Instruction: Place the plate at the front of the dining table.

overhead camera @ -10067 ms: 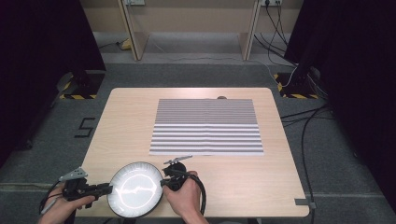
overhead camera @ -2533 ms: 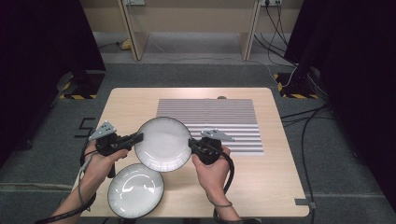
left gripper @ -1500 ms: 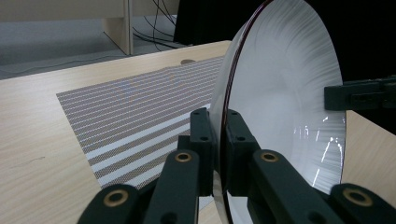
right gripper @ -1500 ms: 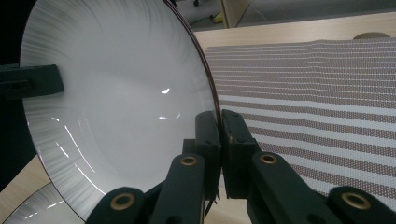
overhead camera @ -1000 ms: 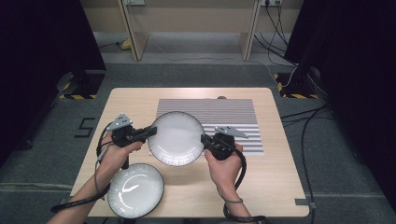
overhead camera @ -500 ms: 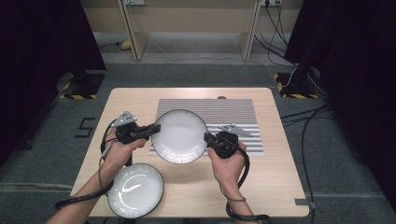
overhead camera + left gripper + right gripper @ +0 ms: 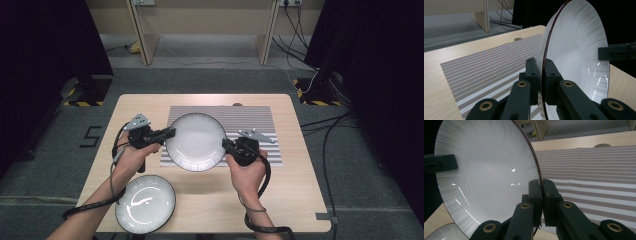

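Over the striped mat (image 7: 250, 120), both tools (left (image 7: 169, 134), right (image 7: 226, 144)) clench the white plate's (image 7: 196, 140) opposite rims.

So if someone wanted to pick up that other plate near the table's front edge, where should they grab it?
Probably by the rim. The second plate lies flat and face up, so its thin dark edge is all jaws could close on, likely from the left and right sides, as on the held plate.

one plate (image 7: 195, 140) over the striped mat (image 7: 252, 122), another plate (image 7: 145, 204) near-left.
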